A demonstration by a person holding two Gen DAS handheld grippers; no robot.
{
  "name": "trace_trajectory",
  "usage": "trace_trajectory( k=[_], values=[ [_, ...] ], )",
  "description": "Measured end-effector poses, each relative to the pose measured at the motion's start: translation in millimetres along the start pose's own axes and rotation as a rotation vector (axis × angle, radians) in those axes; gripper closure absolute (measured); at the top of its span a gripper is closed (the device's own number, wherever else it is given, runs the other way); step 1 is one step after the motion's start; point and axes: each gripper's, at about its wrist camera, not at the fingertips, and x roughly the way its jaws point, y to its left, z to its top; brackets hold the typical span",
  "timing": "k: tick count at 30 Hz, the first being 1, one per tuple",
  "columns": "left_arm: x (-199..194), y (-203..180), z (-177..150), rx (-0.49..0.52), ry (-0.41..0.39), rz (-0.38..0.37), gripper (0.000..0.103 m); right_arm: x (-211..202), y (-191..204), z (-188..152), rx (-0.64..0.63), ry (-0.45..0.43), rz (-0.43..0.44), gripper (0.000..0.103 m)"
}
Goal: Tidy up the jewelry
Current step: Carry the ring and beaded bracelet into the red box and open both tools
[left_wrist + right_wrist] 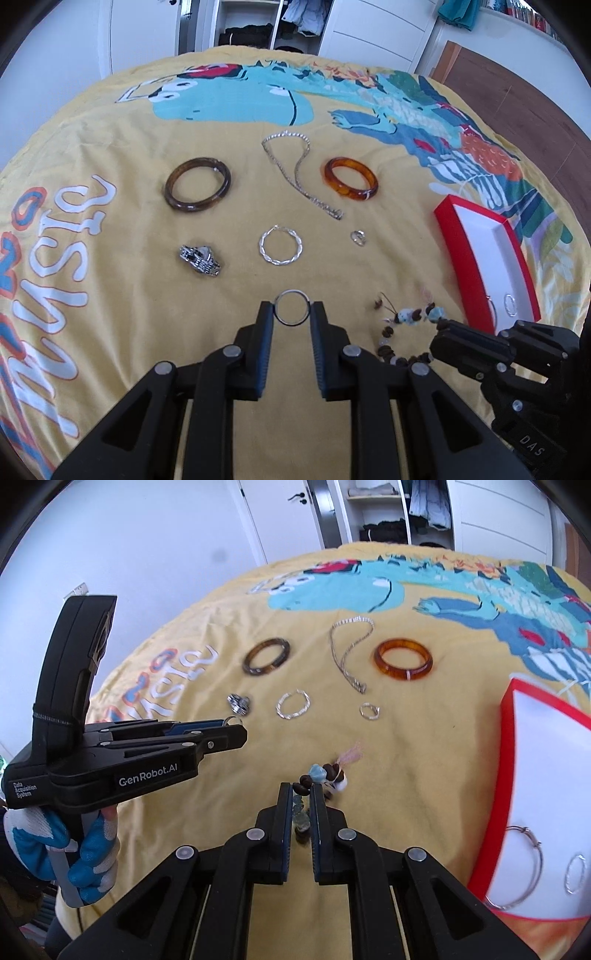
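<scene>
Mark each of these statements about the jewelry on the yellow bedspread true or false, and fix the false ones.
1. The left hand-held gripper holds a plain silver metal ring between its fingertips. True.
2. The right hand-held gripper is closed on the amber orange bangle. False: its jaws close on the brown and blue beaded bracelet; the bangle lies untouched further away.
3. The red box with white lining is empty. False: it holds two silver hoops.
4. The silver chain necklace lies between the dark brown bangle and the amber one. True.
5. The twisted silver hoop is inside the box. False: it lies on the bedspread.
</scene>
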Motion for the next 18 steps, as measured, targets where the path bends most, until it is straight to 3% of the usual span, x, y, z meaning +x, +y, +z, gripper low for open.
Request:
trace_trajectory(
  k=[10,18],
  values=[
    [-50.7,-35.2,-2.2,0.038,-0.057,-0.040,0.084,-71.0,4.2,3.4,0.003,-0.100,-0.035,0.094],
    [-64.1,-96.6,8.1,0.109,-0.085,-0.104,0.084,-127.3,-35.3,5.3,0.036,-0.170,-0.109,0.094]
  ],
)
